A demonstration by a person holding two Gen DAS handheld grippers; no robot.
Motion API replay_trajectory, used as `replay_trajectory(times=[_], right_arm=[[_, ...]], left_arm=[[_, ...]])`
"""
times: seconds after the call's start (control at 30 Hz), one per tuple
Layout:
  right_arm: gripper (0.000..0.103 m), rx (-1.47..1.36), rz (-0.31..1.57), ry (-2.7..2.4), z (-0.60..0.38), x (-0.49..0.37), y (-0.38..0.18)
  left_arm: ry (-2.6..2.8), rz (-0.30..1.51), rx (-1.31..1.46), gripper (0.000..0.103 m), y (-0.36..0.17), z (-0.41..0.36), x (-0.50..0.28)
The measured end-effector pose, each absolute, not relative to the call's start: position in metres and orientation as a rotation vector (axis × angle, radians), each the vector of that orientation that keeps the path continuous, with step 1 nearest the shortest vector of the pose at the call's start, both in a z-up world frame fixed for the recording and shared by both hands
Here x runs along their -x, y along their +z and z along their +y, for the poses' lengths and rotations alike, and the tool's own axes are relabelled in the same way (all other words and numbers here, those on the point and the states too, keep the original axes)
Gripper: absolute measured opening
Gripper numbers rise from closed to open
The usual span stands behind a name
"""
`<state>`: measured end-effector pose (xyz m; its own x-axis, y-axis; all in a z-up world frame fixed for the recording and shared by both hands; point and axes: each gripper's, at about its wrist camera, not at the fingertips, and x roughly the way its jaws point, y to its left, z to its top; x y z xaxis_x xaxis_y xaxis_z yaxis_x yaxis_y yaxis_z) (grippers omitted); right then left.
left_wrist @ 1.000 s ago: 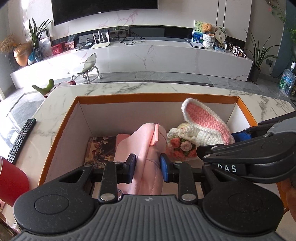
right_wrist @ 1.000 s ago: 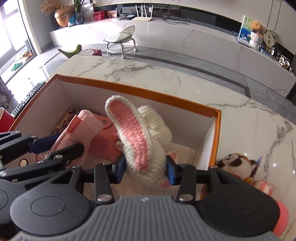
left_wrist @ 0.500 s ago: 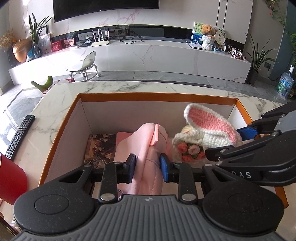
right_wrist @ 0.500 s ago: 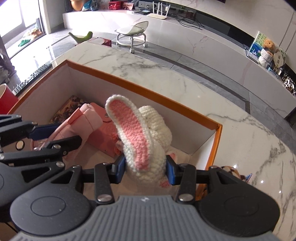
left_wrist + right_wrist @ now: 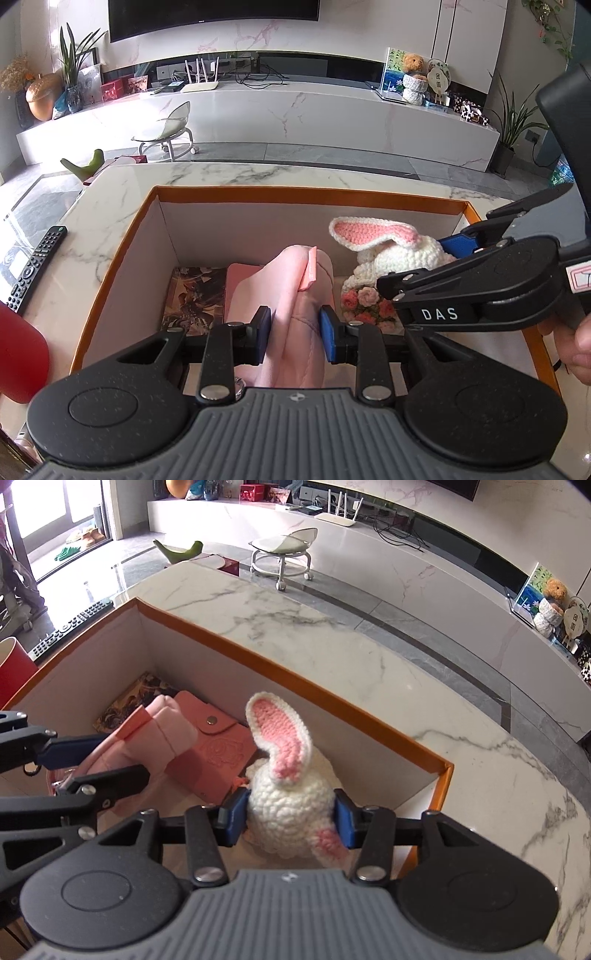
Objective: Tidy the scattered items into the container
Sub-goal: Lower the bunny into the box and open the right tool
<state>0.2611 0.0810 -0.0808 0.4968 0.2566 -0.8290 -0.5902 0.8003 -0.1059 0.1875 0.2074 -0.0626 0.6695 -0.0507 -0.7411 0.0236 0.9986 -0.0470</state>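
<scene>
An orange-rimmed cardboard box (image 5: 303, 192) stands on the marble table; it also shows in the right wrist view (image 5: 332, 705). My left gripper (image 5: 294, 334) is shut on a pink cloth pouch (image 5: 295, 291) inside the box. My right gripper (image 5: 290, 818) is shut on a white crocheted bunny (image 5: 288, 797) with pink ears, held over the box's right part. The bunny (image 5: 391, 247) shows in the left wrist view above a crocheted flower bunch (image 5: 364, 302). A pink wallet (image 5: 218, 746) and a patterned booklet (image 5: 195, 295) lie on the box floor.
A TV remote (image 5: 35, 264) and a red cup (image 5: 18, 354) sit left of the box. The marble table (image 5: 369, 657) extends beyond the box's far wall. A low white TV bench and a small stool stand in the room behind.
My right gripper has moved right and turned left with the bunny, whose ear has tipped over. My left gripper stays shut on the pink pouch, barely moved.
</scene>
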Motion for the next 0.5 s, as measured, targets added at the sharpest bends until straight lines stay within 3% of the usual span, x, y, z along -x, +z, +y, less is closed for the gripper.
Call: replay_trajectory(times=[0.5], right_arm=[[0.051,0.453,0.848,0.629,0.093,-0.274,-0.085]], left_arm=[[-0.055,0.846,0.044,0.033,-0.066,0.203,-0.187]])
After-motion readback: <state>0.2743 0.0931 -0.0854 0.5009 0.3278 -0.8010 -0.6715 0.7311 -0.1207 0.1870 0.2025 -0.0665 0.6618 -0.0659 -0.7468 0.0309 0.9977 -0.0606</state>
